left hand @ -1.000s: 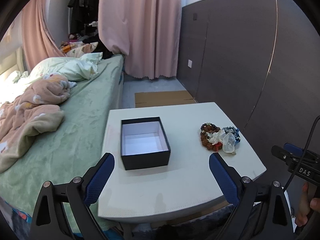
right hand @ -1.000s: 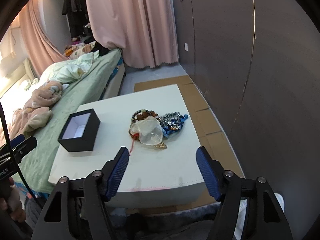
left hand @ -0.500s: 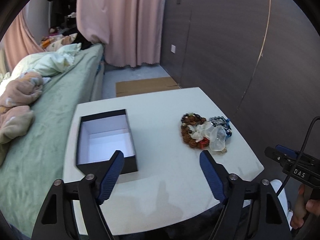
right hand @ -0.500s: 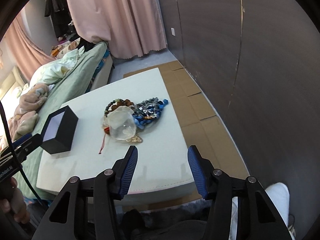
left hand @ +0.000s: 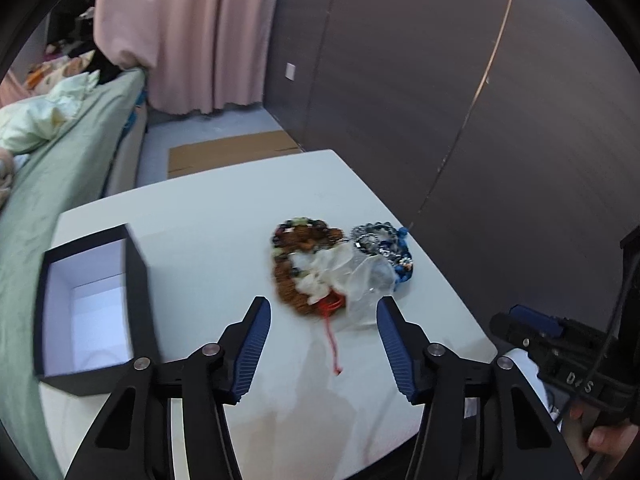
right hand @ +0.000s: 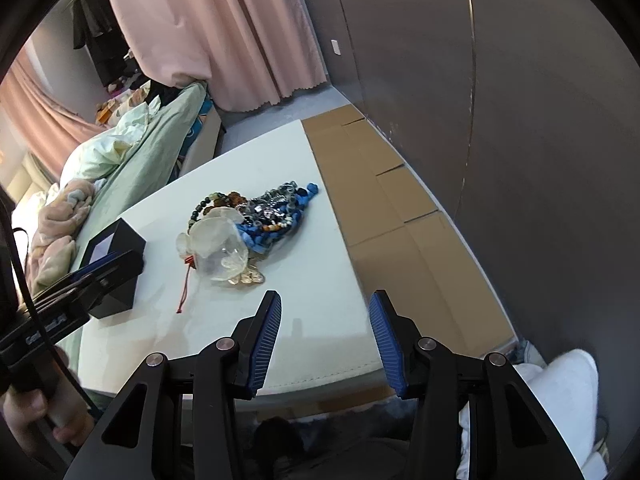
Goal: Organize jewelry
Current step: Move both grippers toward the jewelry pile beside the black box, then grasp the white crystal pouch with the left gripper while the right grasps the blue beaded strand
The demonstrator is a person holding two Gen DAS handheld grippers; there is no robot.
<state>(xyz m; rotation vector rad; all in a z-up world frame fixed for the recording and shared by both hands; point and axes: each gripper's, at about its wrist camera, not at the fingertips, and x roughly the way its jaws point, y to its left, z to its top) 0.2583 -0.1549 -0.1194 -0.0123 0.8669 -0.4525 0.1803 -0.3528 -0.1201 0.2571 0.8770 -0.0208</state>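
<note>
A pile of jewelry (left hand: 340, 262) (right hand: 248, 220) lies on the white table (left hand: 224, 216): brown and dark bead strands, blue and silver beads, a clear pouch (right hand: 218, 246) and a red cord (left hand: 332, 340). An open black box (left hand: 92, 308) (right hand: 116, 256) with a white inside stands at the left. My left gripper (left hand: 323, 310) hangs just short of the pile, jaws closing, nothing between them. My right gripper (right hand: 324, 304) is over the table's near right part, jaws closing, with nothing in them.
A bed (left hand: 52, 168) with green sheet and rumpled bedding runs along the table's left. A dark panel wall (left hand: 440, 80) stands at the right, with flattened cardboard (right hand: 380, 196) on the floor beside it. Pink curtains (left hand: 188, 36) hang behind. A hand (right hand: 36, 412) holds the left gripper's handle.
Both grippers came down and forward toward the jewelry pile, and their jaws narrowed. The left one swung right, from facing the black box to facing the pile.
</note>
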